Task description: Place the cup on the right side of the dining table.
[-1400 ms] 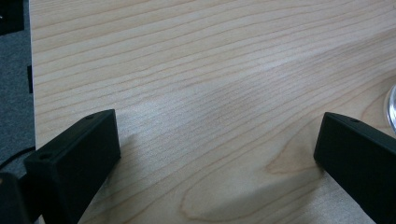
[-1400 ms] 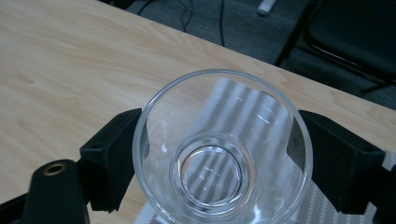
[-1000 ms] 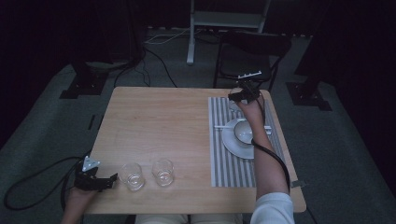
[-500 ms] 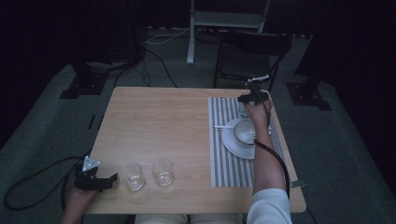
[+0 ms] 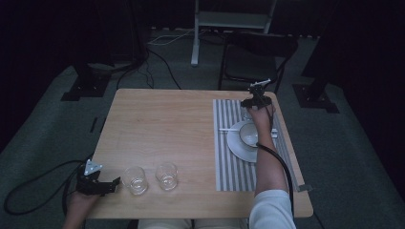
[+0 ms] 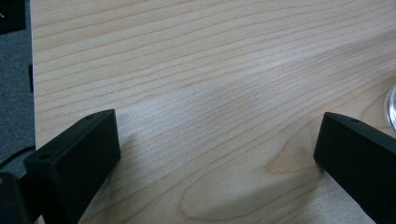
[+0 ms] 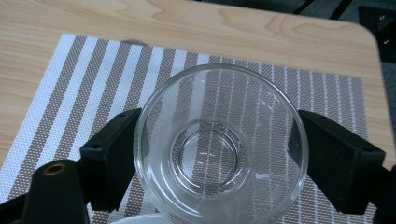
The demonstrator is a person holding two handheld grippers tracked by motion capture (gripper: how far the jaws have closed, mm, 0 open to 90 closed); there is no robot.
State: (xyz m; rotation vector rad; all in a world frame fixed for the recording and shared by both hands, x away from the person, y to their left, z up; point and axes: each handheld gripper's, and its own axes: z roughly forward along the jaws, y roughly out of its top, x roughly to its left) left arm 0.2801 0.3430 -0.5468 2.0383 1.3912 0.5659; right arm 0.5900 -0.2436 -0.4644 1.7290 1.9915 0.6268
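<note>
Dark flooring is surrounding the pale wooden table [image 5: 157,129]. Left tongs [image 6: 219,154] are resting spread, empty. Right tongs [image 7: 217,163] are bracketing a clear glass tumbler [image 7: 219,144] on the striped placemat [image 7: 70,93], apparently touching it; squeezing unevenly risks tipping it.

A wooden table [image 5: 157,124] carries a striped mat [image 5: 228,162] on its right side and two glasses [image 5: 134,179] [image 5: 166,175] near its near-left edge.

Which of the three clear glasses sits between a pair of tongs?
The glass on the striped placemat, flanked by the right tongs; the other two glasses stand on bare wood.
</note>
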